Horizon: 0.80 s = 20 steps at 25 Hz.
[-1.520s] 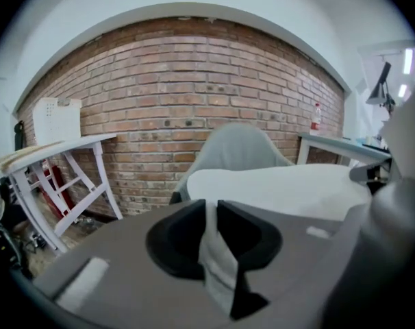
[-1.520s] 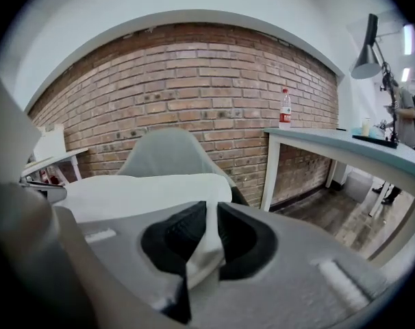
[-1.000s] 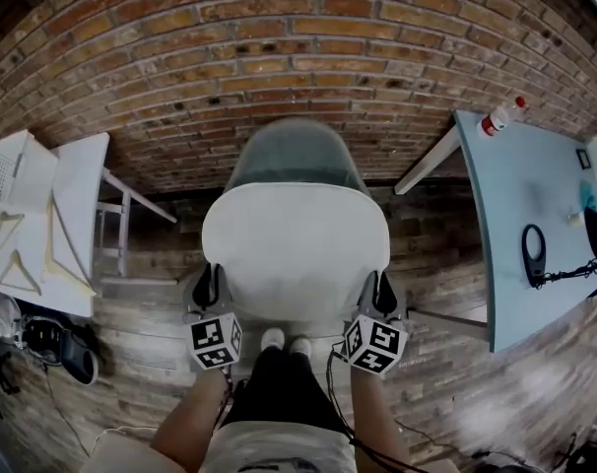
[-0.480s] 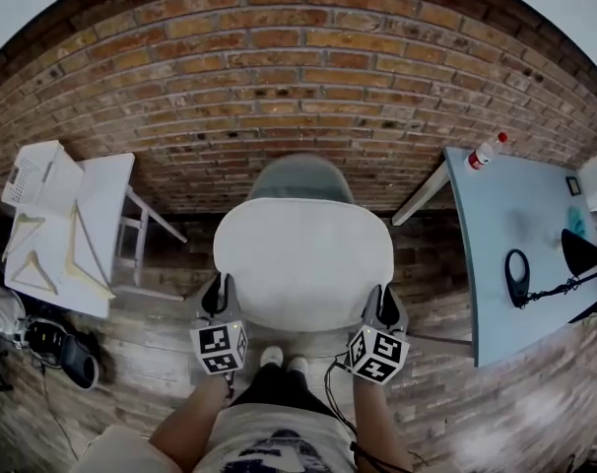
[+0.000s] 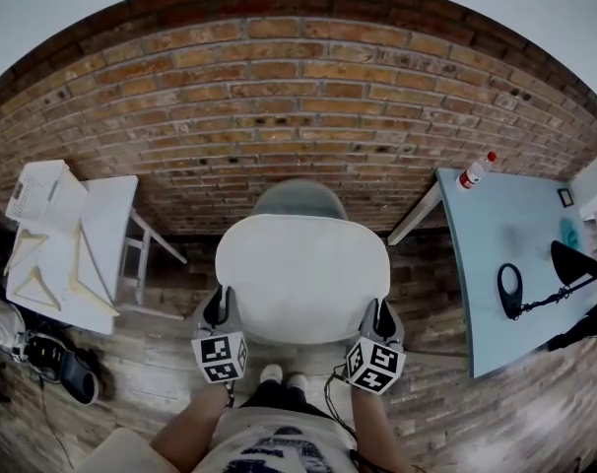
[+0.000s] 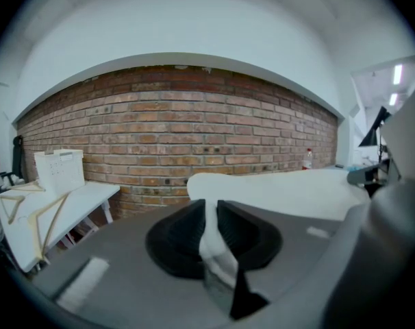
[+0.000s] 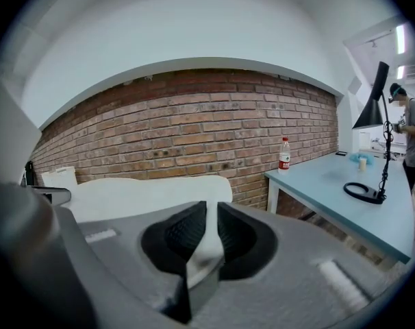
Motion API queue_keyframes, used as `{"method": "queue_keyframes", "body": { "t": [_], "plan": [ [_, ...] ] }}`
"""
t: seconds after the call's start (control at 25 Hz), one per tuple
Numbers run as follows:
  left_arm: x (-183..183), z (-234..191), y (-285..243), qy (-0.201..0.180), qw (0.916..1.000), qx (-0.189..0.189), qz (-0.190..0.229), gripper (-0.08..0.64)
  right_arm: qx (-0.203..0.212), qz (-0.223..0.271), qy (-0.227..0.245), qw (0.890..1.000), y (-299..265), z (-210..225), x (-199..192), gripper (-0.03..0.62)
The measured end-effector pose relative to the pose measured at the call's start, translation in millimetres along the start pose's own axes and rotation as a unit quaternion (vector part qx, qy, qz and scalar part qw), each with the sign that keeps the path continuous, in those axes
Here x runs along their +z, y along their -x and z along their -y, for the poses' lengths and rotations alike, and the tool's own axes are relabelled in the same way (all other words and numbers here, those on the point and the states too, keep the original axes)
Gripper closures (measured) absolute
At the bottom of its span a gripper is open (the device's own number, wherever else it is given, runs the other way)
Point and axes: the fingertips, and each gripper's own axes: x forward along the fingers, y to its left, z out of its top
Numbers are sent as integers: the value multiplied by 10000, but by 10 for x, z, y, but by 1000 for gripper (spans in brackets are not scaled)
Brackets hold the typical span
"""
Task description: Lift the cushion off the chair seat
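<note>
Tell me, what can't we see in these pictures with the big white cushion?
- Chair seat: head view, the cushion covers it; only the chair back shows.
- Gap between cushion and seat: hidden in every view.
- Bottle label: too small in both views showing it.
- Person: right gripper view, partly cut off by the edge.

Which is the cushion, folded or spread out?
Spread out: the cushion is one broad pad, pinched at its near corners by the left gripper and right gripper.
</note>
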Motion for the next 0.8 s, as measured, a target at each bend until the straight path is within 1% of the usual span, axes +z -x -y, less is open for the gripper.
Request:
{"method": "queue_keyframes", "body": {
  "t": [0.8],
  "plan": [
    [0,-38,-49,14,10000,9,-8,512,23,-29,14,10000,-64,-34,2,546]
  ]
}}
